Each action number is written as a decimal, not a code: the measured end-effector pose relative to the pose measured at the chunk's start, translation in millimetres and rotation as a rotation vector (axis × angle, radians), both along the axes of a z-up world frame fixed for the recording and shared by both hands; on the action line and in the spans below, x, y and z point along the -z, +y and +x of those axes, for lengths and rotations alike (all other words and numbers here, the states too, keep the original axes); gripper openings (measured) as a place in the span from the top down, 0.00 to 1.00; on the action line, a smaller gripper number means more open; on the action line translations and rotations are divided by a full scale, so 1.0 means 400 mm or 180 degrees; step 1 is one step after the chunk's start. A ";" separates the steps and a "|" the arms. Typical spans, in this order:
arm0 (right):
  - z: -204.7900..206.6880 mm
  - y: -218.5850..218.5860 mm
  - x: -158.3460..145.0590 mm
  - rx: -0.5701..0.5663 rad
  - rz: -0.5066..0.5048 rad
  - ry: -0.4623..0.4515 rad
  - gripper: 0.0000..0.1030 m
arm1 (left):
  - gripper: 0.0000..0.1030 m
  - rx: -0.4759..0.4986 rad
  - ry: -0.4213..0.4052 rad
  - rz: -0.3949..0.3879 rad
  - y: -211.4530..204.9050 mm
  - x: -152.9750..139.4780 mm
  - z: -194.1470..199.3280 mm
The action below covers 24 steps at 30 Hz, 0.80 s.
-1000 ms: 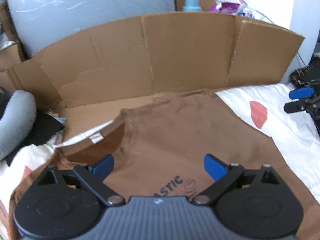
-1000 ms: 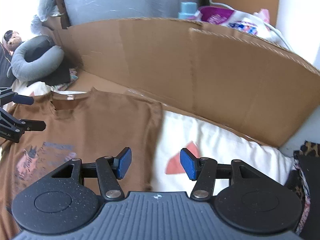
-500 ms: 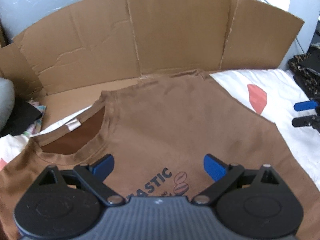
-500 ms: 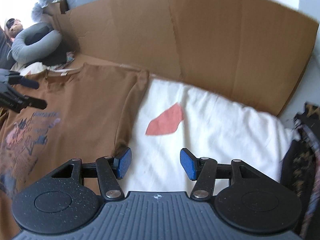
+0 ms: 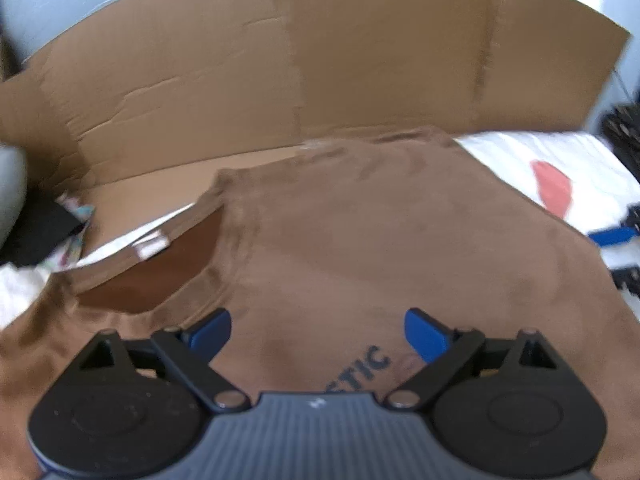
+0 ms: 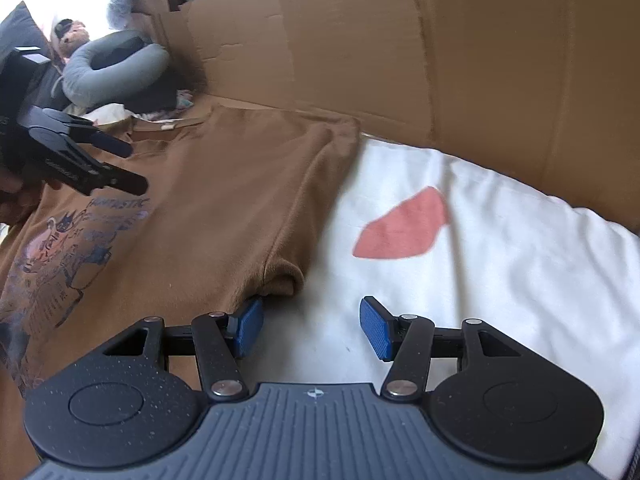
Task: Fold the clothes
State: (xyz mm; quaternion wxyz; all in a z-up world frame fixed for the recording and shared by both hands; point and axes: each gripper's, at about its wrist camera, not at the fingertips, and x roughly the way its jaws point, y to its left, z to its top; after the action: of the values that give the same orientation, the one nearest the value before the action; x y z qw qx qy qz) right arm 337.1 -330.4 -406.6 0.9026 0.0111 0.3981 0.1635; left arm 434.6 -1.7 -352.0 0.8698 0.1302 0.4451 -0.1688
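Your T-shirt [image 6: 208,200] lies flat on the bed [image 6: 500,248], ready for folding. Your right gripper [image 6: 310,326] has jaws apart beside its sleeve; your left gripper [image 5: 318,334], jaws apart, hangs over the chest.

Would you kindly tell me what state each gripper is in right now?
Left gripper: open, above the brown T-shirt, holding nothing.
Right gripper: open, at the T-shirt's sleeve on the white bedding, nothing gripped.
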 end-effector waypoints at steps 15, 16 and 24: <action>0.062 0.035 0.009 -0.0403 -0.0022 -0.0022 0.86 | 0.17 -0.0229 0.0175 -0.0116 0.042 0.059 0.031; 0.064 0.037 0.006 -0.0421 -0.0046 -0.0018 0.89 | 0.17 -0.0240 0.0169 -0.0116 0.043 0.060 0.033; 0.065 0.015 -0.050 -0.0198 -0.0302 -0.0100 0.98 | 0.14 -0.0272 0.0109 -0.0113 0.044 0.071 0.035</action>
State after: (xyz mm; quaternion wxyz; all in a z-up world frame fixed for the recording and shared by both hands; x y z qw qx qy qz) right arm 363.2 -324.5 -386.4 0.9027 -0.0467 0.3913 0.1726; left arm 448.6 16.0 -380.3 0.8706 0.0927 0.4620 -0.1416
